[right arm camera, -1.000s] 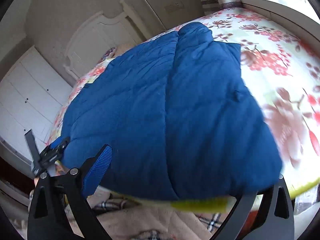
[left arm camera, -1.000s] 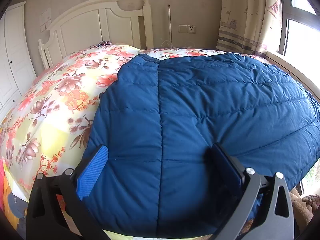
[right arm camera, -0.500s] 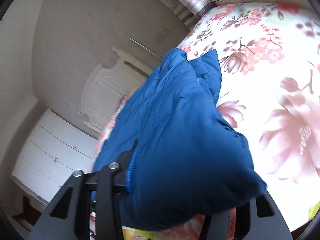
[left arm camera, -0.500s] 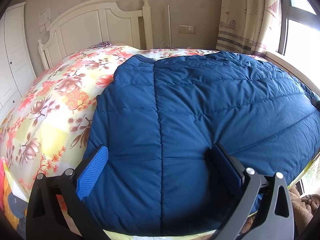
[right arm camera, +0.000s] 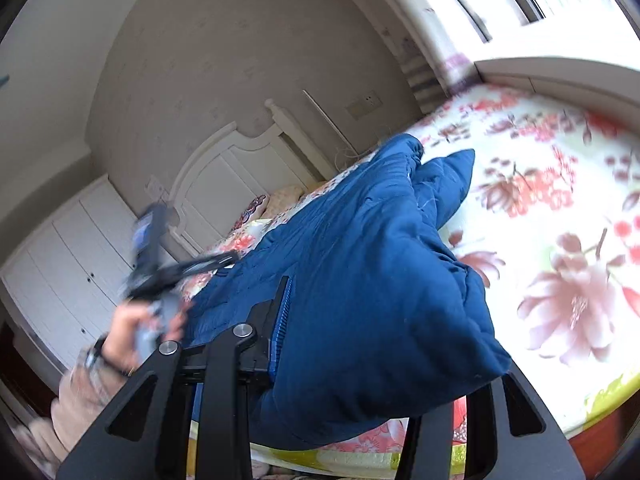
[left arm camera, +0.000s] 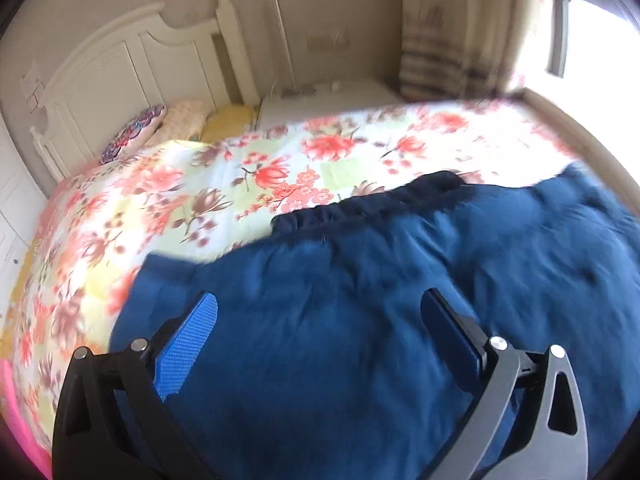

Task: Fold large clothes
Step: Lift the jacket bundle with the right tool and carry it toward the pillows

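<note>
Jaws of right gripper (right arm camera: 360,332) just clamped blue jacket (right arm camera: 360,260).

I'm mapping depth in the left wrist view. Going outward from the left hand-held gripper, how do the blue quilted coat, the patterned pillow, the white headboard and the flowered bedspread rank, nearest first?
1. Blue quilted coat, right under the open left hand-held gripper.
2. Flowered bedspread, beyond the coat and to its left.
3. Patterned pillow, far left, at the head of the bed.
4. White headboard, behind the pillow, against the wall.
</note>
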`<state>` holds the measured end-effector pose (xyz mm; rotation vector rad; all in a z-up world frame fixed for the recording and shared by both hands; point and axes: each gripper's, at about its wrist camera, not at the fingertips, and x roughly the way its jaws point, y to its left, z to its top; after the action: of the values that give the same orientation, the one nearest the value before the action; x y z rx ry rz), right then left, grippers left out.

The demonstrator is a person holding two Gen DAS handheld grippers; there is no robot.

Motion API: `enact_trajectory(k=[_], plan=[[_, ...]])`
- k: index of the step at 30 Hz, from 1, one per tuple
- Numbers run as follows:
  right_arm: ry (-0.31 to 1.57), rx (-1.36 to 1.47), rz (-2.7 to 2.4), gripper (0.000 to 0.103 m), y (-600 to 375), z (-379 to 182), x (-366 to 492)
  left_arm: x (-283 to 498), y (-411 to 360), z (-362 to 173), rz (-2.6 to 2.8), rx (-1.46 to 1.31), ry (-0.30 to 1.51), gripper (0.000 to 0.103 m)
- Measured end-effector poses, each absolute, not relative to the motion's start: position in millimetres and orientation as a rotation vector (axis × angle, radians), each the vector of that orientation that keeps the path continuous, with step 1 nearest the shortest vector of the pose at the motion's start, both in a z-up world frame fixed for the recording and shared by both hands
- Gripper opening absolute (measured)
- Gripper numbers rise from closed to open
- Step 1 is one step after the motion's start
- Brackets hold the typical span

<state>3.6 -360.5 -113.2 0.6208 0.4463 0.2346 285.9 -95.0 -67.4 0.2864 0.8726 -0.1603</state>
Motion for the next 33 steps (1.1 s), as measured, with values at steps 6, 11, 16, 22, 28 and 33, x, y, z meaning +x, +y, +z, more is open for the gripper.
enact_trajectory(k=[6, 11, 16, 22, 28, 33], plan=[[0.422, 0.473, 0.24, 0.045, -340, -86, 3, 306, -103, -90, -0.171, 0.316, 0.963, 0.097], [0.372, 0.328, 0.262, 0.045, -312, -55, 11, 195, -59, -68, -0.318, 0.242, 0.801, 0.099], [0.311, 0.076, 0.339, 0.045, -233, -15, 34, 92, 1, -94, -0.479, 0.151, 0.764, 0.099], [0.315, -0.332, 0.462, 0.045, -81, -17, 64, 62, 165, -56, -0.148, -0.145, 0.592, 0.099], [0.362, -0.979, 0.436, 0.05, 72, -130, 74, 47, 229, 3, 0.031, -0.192, 0.434, 0.101], [0.277, -1.097, 0.403, 0.053, 75, -151, 64, 75, 181, 28, -0.126, -0.074, 0.46, 0.101]])
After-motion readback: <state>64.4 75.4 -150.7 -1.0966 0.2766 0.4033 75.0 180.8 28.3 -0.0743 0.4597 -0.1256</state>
